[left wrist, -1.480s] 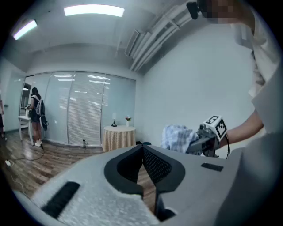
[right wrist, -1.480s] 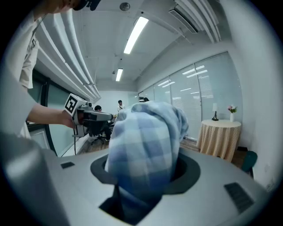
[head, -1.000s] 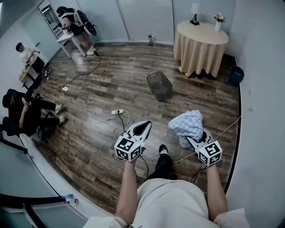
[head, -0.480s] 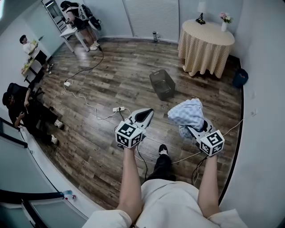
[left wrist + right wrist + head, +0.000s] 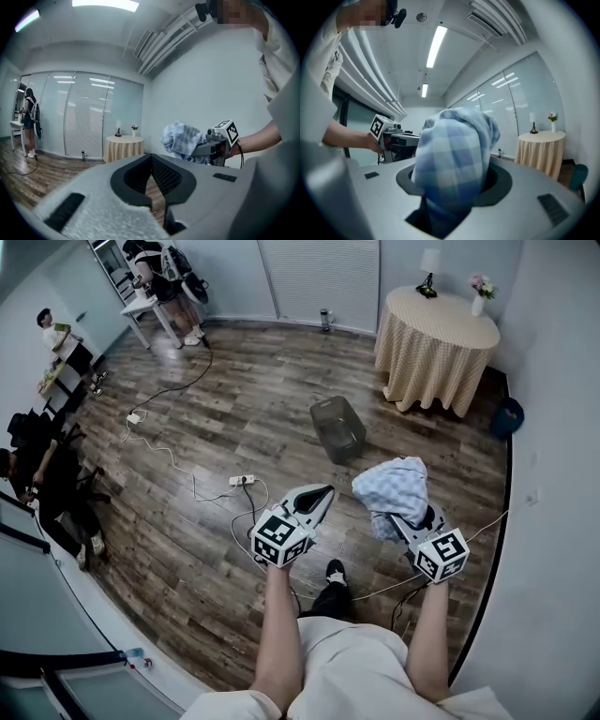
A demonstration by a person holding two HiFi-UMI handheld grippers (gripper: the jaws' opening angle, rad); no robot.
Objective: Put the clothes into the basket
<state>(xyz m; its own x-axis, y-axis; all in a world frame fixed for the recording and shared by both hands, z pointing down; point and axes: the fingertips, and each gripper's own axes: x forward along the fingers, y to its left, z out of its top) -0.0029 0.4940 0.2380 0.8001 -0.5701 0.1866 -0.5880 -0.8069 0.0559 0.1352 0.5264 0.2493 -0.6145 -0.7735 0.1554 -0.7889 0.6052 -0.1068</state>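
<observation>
Over the last second the view has slid forward a little. The basket now sits slightly lower in the head view, and the round table has shifted with it, so the person seems to be stepping toward the basket. Both arms have kept much the same pose through this. This reads as the carrying stage: the cloth is lifted and on its way, but it is not yet over the basket.

The right gripper is pinching the cloth, with its jaws closed on the lower folds while the rest billows up above them. The left gripper has its jaws pressed together at the tips, with nothing between them.

The cloth is a soft light-blue and white check. It is bunched into a rounded lump, and a fold hangs down into the gap of the jaws in the right gripper view. It is held clear of the wooden floor, in the lower right of centre in the head view. The basket stands on the floor at mid-frame, up and to the left of the cloth and well apart from it. It is dark and mesh-like, and it looks empty as far as can be made out.
</observation>
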